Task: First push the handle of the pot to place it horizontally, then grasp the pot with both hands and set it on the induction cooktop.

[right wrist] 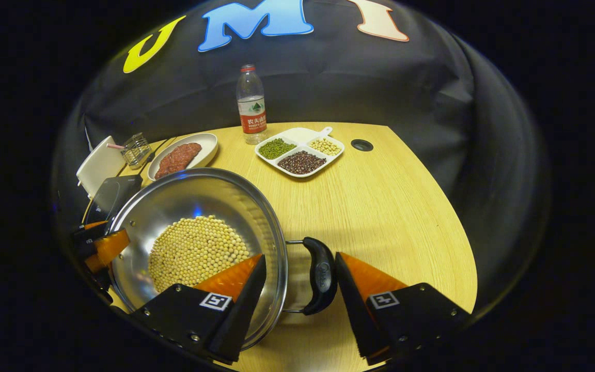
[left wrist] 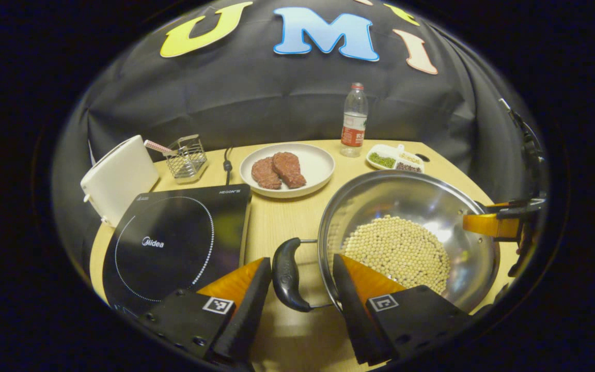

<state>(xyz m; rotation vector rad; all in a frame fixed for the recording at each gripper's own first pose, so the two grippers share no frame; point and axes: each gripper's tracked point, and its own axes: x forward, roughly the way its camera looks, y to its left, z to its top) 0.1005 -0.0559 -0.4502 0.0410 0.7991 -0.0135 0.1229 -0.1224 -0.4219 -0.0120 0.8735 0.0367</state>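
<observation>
Now, in the left gripper view, my left gripper (left wrist: pixel 301 281) is spread wide around the pot's (left wrist: pixel 406 237) left handle (left wrist: pixel 287 274), not pinching it; the cooktop (left wrist: pixel 173 243) lies just left of the pot. In the right gripper view, my right gripper (right wrist: pixel 300 281) is equally spread around the right handle (right wrist: pixel 321 275). Both handles run crosswise between the fingers, so I judge closing comes next, then carrying leftward.

Right gripper (right wrist: pixel 300 276) sits wide open, straddling the pot's (right wrist: pixel 199 206) black handle (right wrist: pixel 322 276); beans (right wrist: pixel 194 250) fill the pot on the surface (right wrist: pixel 390 206).
</observation>
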